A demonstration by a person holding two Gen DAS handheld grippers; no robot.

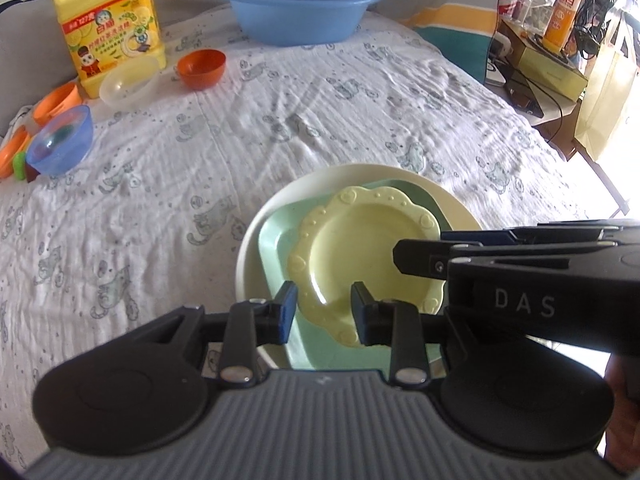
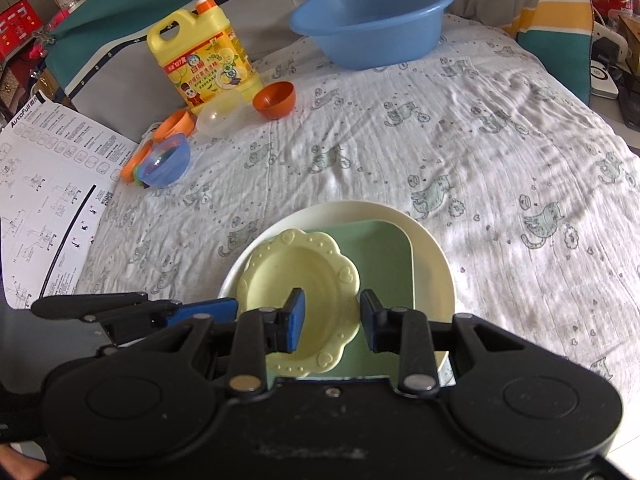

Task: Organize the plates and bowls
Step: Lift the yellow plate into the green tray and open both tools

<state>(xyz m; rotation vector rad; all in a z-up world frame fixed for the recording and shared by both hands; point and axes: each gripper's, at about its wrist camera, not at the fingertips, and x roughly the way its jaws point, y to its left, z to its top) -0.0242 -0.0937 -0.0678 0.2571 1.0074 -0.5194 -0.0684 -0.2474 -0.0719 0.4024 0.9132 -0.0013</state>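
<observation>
A stack of three plates lies on the cloth: a yellow scalloped plate (image 1: 360, 252) (image 2: 304, 280) on a green square plate (image 1: 280, 236) (image 2: 384, 256) on a large white round plate (image 1: 352, 174) (image 2: 432, 256). My left gripper (image 1: 324, 308) is open, its jaws either side of the yellow plate's near rim. My right gripper (image 2: 332, 320) is open over the same rim; it reaches in from the right in the left wrist view (image 1: 420, 256). Bowls sit far left: orange (image 1: 201, 69) (image 2: 275, 100), clear (image 1: 128, 82) (image 2: 220, 114), blue (image 1: 60, 144) (image 2: 166, 160).
A blue basin (image 1: 300, 0) (image 2: 372, 16) stands at the back. A yellow detergent jug (image 1: 110, 20) (image 2: 204, 60) stands behind the bowls. Orange cups (image 1: 56, 102) lie beside them. A printed sheet (image 2: 44, 200) lies at the left. The bed edge and clutter (image 1: 560, 40) are right.
</observation>
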